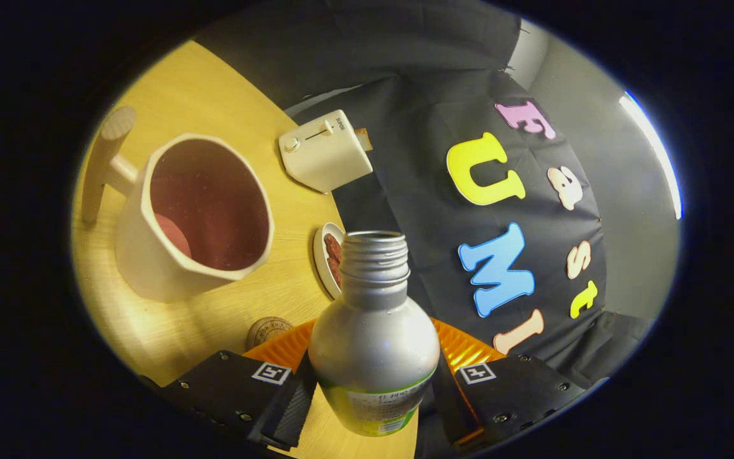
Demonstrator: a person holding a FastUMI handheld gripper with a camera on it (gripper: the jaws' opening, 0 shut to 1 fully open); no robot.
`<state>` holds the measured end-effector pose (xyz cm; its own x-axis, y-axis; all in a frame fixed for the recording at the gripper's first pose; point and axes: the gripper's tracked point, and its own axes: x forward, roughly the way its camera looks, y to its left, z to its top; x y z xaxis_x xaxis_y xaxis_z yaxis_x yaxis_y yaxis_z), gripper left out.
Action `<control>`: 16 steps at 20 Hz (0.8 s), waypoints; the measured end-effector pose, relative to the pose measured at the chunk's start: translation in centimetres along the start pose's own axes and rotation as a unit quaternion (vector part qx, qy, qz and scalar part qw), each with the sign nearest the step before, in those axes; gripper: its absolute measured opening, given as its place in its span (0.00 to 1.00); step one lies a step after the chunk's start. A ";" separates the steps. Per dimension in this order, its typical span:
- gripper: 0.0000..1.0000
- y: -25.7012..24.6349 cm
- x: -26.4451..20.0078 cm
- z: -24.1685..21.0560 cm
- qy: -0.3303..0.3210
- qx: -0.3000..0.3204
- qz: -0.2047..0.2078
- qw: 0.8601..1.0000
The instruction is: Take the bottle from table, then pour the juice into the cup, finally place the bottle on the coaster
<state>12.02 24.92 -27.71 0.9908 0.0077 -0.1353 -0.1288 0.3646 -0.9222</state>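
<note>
The silver bottle (373,331) is held between the two black fingers of the gripper (372,398), which are pressed against its lower body from either side, one finger (287,398) at the left of the label band and the other at the right. The bottle is uncapped; its threaded neck and open mouth are seen at the top, pointing away from the fingers. A green and white label is wrapped round the bottle's lower part, just where the pads close on it.

Behind the bottle, at the level of the fingers, a ribbed orange coaster (281,347) is seen, its edge showing on both sides of the bottle's body. Whether the bottle is lifted clear of it or standing on it cannot be made out from this angle. Just ahead of the left finger, beside the coaster's edge, a small round cork-like disc (268,331) lies on the wooden table (214,89).

Further ahead and to the left of the fingers stands the cream cup (182,220) with a dark red inside and a long wooden handle on its far side. It appears tilted in the view, and its opening is turned toward the camera. Beyond the bottle's mouth a small white dish (322,252) with brown pieces is partly hidden by the neck. Further beyond, a cream toaster (325,153) is set near the table's edge.
</note>
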 end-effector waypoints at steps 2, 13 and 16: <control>0.81 0.0 0.0 0.3 -0.007 -0.025 0.000 1.000; 0.80 -0.2 -0.4 1.9 -0.038 -0.135 -0.035 0.990; 0.80 -0.2 -0.5 2.3 -0.040 -0.161 -0.044 0.985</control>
<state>11.62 26.93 -26.63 0.9972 0.0674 -0.0326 -0.0361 0.0521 -0.9980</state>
